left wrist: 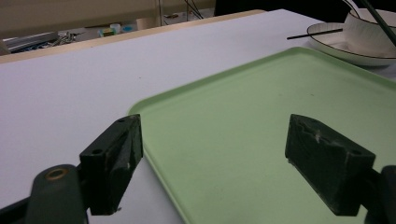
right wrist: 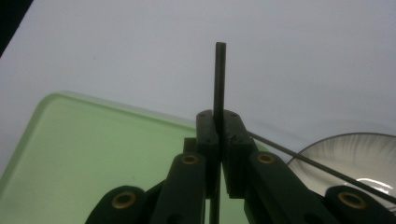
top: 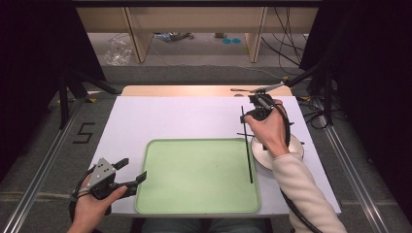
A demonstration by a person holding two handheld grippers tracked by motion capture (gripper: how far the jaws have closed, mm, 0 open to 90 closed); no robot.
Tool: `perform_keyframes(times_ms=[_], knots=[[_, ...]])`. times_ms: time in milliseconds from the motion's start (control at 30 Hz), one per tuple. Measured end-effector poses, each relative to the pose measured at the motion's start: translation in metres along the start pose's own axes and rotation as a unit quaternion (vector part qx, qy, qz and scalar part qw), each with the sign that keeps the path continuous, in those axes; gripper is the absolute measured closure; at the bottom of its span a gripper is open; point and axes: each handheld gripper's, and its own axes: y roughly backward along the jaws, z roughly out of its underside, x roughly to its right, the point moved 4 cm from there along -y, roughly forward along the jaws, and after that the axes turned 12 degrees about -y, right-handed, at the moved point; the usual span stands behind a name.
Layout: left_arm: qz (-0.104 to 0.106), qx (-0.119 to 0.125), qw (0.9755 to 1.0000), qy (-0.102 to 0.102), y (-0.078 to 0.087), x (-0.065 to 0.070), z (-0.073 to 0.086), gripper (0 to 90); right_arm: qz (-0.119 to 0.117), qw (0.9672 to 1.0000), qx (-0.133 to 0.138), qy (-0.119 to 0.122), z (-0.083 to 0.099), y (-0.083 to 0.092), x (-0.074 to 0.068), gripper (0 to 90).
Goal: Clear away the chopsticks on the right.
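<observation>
My right gripper (top: 247,118) hovers over the tray's far right corner, shut on a thin black chopstick (top: 248,160) that slants down over the right side of the light green tray (top: 194,174). In the right gripper view the jaws (right wrist: 218,126) pinch the chopstick (right wrist: 219,74), which pokes out past them. A second chopstick (right wrist: 317,165) lies across the white plate (top: 293,151). At the tray's near left corner my left gripper (top: 133,170) stands open with nothing between its fingers; in the left gripper view it (left wrist: 224,154) straddles the tray's edge (left wrist: 159,100).
A white bowl (left wrist: 369,28) sits on the dark-rimmed plate (left wrist: 336,46) right of the tray, with the second chopstick (left wrist: 313,32) resting on the rim. The white table sheet (top: 184,116) stretches behind the tray. Metal rails run along both sides of the table.
</observation>
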Motion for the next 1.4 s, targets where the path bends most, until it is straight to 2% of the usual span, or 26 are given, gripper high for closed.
perform_keyframes(times_ms=[33, 67, 133, 233, 267, 300, 333, 400, 467, 500, 533, 567, 633, 667, 767, 833, 1000, 1033, 1133, 1167, 1233, 1267, 1300, 1333, 1367, 1400], knots=[[0.0, 0.0, 1.0, 0.0, 0.0, 0.0, 0.0, 19.1, 0.007, 0.9996, -0.026, -0.012, 0.005, -0.006, 0.0, 88.1], [0.0, 0.0, 1.0, 0.0, 0.0, 0.0, 0.0, 19.1, 0.007, 0.9996, -0.026, -0.012, 0.005, -0.006, 0.0, 88.1], [0.0, -0.002, 1.0, -0.001, 0.0, 0.0, 0.0, 19.1, 0.011, 0.9985, -0.041, -0.035, 0.008, -0.01, -0.003, 88.1], [0.0, -0.001, 1.0, 0.001, 0.0, 0.0, 0.0, 19.2, 0.018, 0.9978, -0.049, -0.041, 0.012, -0.014, -0.002, 88.1], [0.0, -0.001, 1.0, 0.001, 0.0, 0.0, 0.0, 19.1, 0.023, 0.998, -0.049, -0.034, 0.013, -0.015, -0.001, 88.1], [0.001, -0.001, 1.0, 0.001, 0.0, 0.0, 0.0, 19.2, 0.026, 0.997, -0.056, -0.046, 0.015, -0.016, -0.002, 88.1], [0.001, -0.002, 1.0, 0.001, 0.0, 0.0, 0.0, 19.2, 0.025, 0.9977, -0.051, -0.038, 0.016, -0.018, 0.0, 88.1], [0.002, -0.002, 1.0, 0.003, 0.0, 0.0, 0.0, 19.2, 0.029, 0.9973, -0.057, -0.036, 0.018, -0.021, 0.001, 88.1], [0.002, -0.003, 1.0, 0.003, 0.0, 0.0, 0.0, 19.2, 0.036, 0.9955, -0.069, -0.053, 0.02, -0.022, 0.001, 88.1], [0.001, -0.003, 1.0, 0.003, 0.001, -0.001, 0.0, 19.2, 0.046, 0.9923, -0.086, -0.076, 0.023, -0.022, 0.0, 88.1], [0.002, -0.003, 1.0, 0.003, 0.0, -0.001, 0.0, 19.2, 0.046, 0.9938, -0.083, -0.059, 0.025, -0.026, 0.005, 88.1], [0.002, -0.003, 1.0, 0.003, 0.0, -0.001, 0.0, 19.2, 0.05, 0.9925, -0.089, -0.067, 0.026, -0.027, 0.006, 88.1], [0.002, -0.004, 1.0, 0.003, 0.0, 0.0, 0.001, 19.2, 0.057, 0.9917, -0.095, -0.065, 0.028, -0.029, 0.008, 88.1], [0.002, -0.003, 1.0, 0.003, 0.0, 0.0, 0.0, 19.1, 0.063, 0.9895, -0.11, -0.07, 0.033, -0.031, 0.012, 88.1], [0.002, -0.004, 1.0, 0.003, 0.0, 0.0, 0.0, 19.2, 0.068, 0.9874, -0.124, -0.07, 0.038, -0.035, 0.017, 88.1], [0.005, -0.001, 1.0, 0.003, 0.0, 0.0, 0.0, 19.2, 0.067, 0.9873, -0.127, -0.067, 0.039, -0.036, 0.019, 88.0], [0.005, -0.002, 1.0, 0.003, 0.0, 0.0, 0.001, 19.2, 0.076, 0.9847, -0.137, -0.076, 0.043, -0.042, 0.02, 88.0], [0.005, -0.002, 1.0, 0.003, 0.0, 0.0, 0.001, 19.2, 0.08, 0.9847, -0.131, -0.082, 0.044, -0.045, 0.02, 88.0], [0.006, -0.002, 1.0, 0.003, 0.0, 0.0, 0.001, 19.2, 0.083, 0.9825, -0.149, -0.075, 0.046, -0.048, 0.022, 88.0], [0.006, -0.002, 1.0, 0.003, 0.0, 0.0, 0.0, 19.2, 0.083, 0.9835, -0.145, -0.068, 0.046, -0.049, 0.024, 88.0], [0.006, -0.002, 1.0, 0.002, 0.0, 0.0, 0.0, 19.2, 0.084, 0.9829, -0.148, -0.071, 0.047, -0.05, 0.024, 88.0], [0.006, -0.002, 1.0, 0.004, 0.0, 0.0, 0.001, 19.2, 0.09, 0.9798, -0.156, -0.087, 0.048, -0.051, 0.024, 88.0], [0.006, -0.002, 1.0, 0.004, 0.0, 0.0, 0.001, 19.2, 0.09, 0.9798, -0.156, -0.087, 0.048, -0.051, 0.024, 88.0], [0.006, -0.002, 1.0, 0.004, 0.0, 0.0, 0.001, 19.2, 0.089, 0.9773, -0.164, -0.1, 0.048, -0.05, 0.023, 88.0], [0.006, -0.002, 1.0, 0.004, 0.0, 0.0, 0.0, 19.2, 0.089, 0.9796, -0.155, -0.091, 0.048, -0.053, 0.025, 88.0], [0.006, -0.002, 1.0, 0.004, 0.0, 0.0, 0.0, 19.2, 0.089, 0.9789, -0.156, -0.097, 0.048, -0.054, 0.025, 88.0]])
